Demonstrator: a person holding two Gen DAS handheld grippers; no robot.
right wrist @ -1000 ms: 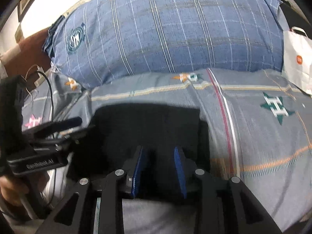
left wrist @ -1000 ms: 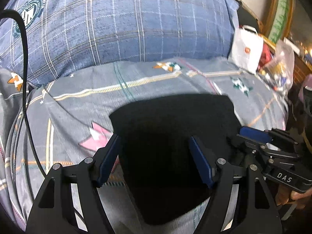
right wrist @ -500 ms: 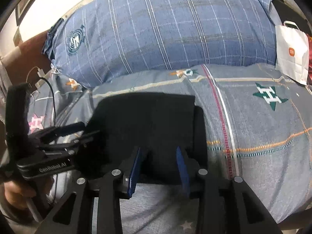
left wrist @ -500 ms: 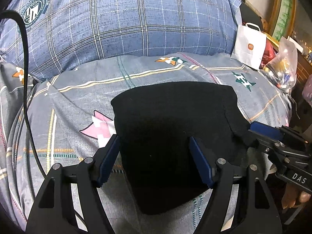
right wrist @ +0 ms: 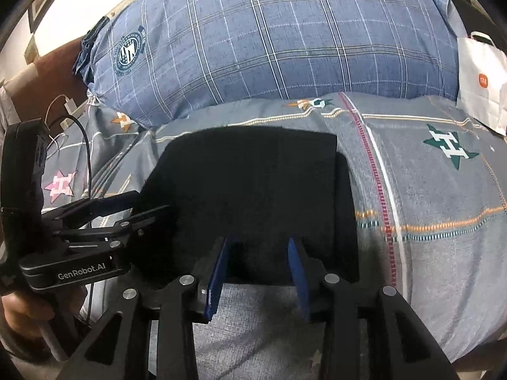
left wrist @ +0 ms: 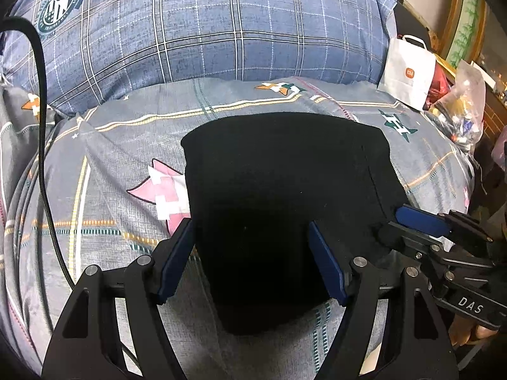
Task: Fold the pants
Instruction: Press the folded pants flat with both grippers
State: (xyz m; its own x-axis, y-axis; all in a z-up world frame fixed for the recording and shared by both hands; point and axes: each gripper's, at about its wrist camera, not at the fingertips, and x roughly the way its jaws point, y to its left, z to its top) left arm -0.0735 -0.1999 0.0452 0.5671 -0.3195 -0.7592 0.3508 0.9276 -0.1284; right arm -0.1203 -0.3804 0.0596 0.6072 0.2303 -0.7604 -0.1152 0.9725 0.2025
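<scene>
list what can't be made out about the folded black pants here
- Folds and layers of the black pants: both views, fabric too dark.
- Near hem: right wrist view, hidden behind the right hand-held gripper.
- Left edge: right wrist view, covered by the left hand-held gripper.

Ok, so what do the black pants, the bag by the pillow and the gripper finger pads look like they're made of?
Black pants: matte, soft fabric, probably knit or fleece; no sheen, weave too dark to tell.
White bag: stiff paper, judging by crisp flat faces and a thin handle loop.
Left gripper and right gripper: blue pads look like smooth rubber or plastic on black, semi-gloss frames, metal or plastic.
</scene>
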